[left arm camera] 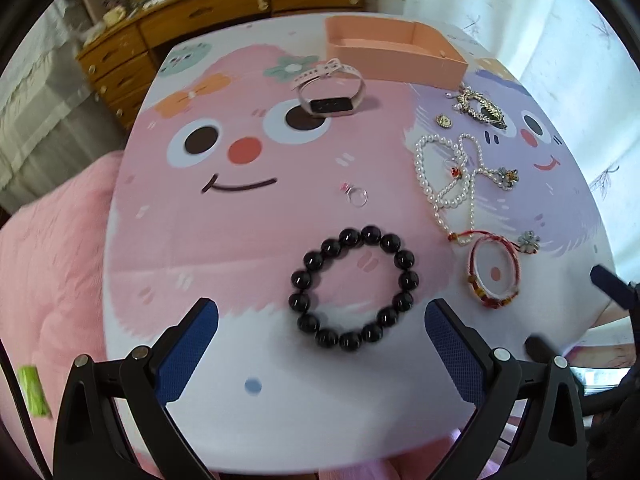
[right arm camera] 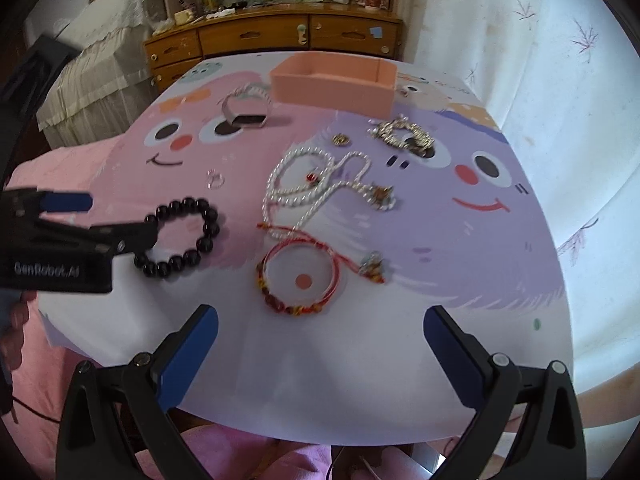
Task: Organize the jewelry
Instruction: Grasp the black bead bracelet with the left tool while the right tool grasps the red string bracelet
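A black bead bracelet [left arm camera: 354, 288] lies on the cartoon tablecloth just ahead of my open, empty left gripper [left arm camera: 320, 320]; it also shows in the right wrist view [right arm camera: 180, 236]. A red string bracelet [right arm camera: 298, 276] lies just ahead of my open, empty right gripper [right arm camera: 320, 328]. A pearl necklace [right arm camera: 316, 188], a clear ring [left arm camera: 356, 196], a pink smart band [left arm camera: 330, 94], a gold brooch [right arm camera: 404, 136] and a small gold charm [left arm camera: 443, 121] lie farther out. A peach open box [right arm camera: 336, 82] stands at the far edge.
The left gripper [right arm camera: 120, 224] reaches in from the left of the right wrist view, over the black bracelet. A wooden drawer cabinet [right arm camera: 276, 36] stands behind the table. A pink blanket [left arm camera: 48, 272] lies to the left, curtains to the right.
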Motion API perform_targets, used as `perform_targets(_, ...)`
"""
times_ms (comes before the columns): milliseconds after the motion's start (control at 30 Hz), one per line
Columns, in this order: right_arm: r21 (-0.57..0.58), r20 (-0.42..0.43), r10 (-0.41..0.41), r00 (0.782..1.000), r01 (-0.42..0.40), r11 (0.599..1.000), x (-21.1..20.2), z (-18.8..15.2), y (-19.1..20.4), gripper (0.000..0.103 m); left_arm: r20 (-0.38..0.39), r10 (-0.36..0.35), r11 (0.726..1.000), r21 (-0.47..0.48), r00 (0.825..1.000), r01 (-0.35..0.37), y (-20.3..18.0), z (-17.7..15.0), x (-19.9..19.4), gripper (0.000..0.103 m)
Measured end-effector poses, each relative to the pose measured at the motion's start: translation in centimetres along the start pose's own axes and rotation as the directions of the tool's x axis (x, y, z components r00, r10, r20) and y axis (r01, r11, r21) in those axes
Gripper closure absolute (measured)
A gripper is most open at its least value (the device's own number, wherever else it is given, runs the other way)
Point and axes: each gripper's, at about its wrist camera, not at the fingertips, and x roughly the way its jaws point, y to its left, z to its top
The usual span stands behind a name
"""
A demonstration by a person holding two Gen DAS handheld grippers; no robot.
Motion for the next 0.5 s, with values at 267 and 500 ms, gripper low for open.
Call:
perform_targets(267, -0.022, -0.012, -0.011, 1.0, 0.011, 1.0, 3.5, -1.5, 1.4, 0.008, 0.083, 0.009, 0.993, 0.116, 0.996, -0.019, -1.2, -0.1, 2.3, 0.001)
perform_targets(500, 0.029, -0.016, -0.013, 1.0, 0.014, 0.999, 4.7, -1.1, 1.3, 0.016, 0.101, -0.042, 0.998, 0.054, 0.994, 0.037, 0.3, 0.2, 2.8, 0.01)
